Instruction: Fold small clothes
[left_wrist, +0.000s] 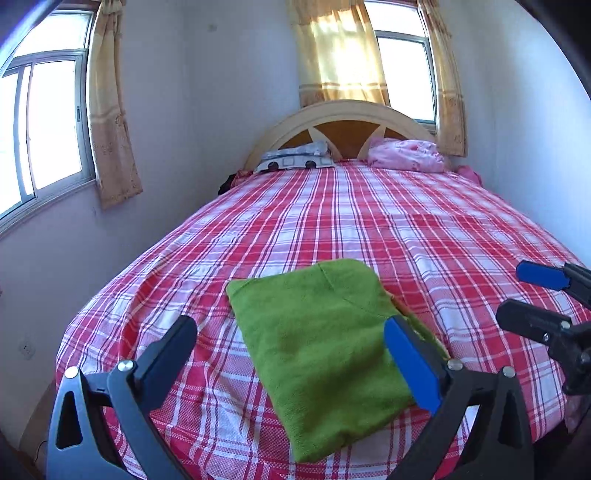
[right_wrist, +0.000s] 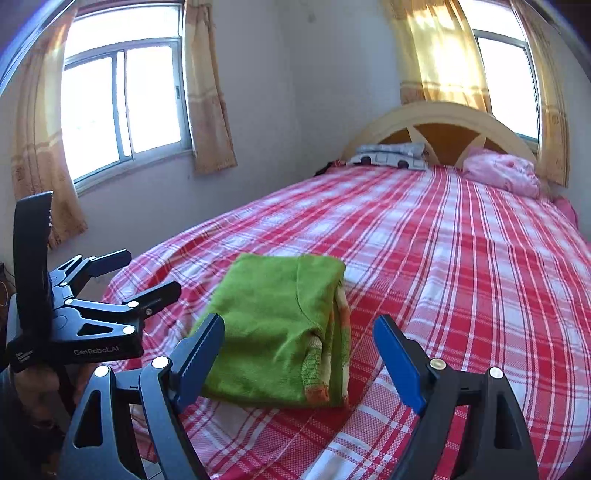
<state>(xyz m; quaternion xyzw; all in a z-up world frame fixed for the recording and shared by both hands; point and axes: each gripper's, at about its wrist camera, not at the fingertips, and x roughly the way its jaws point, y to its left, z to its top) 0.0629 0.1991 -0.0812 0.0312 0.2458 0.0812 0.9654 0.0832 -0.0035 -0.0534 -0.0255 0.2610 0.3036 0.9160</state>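
Observation:
A green fleece garment (left_wrist: 317, 332) lies folded into a flat rectangle on the red and white checked bed (left_wrist: 369, 221), near its foot. In the right wrist view the garment (right_wrist: 273, 325) shows stacked layers with an orange and white trim at its right edge. My left gripper (left_wrist: 291, 343) is open and empty, held just above the garment, its jaws wide to either side. My right gripper (right_wrist: 299, 347) is open and empty, in front of the garment's right edge. Each gripper shows in the other's view, the right one (left_wrist: 532, 291) at right and the left one (right_wrist: 144, 273) at left, both open.
Two pillows lie at the headboard (left_wrist: 343, 118): a grey patterned one (left_wrist: 295, 158) and a pink one (left_wrist: 406, 155). Windows with yellow curtains (left_wrist: 110, 110) are on the left and back walls. The bed's left edge drops to a narrow gap by the wall.

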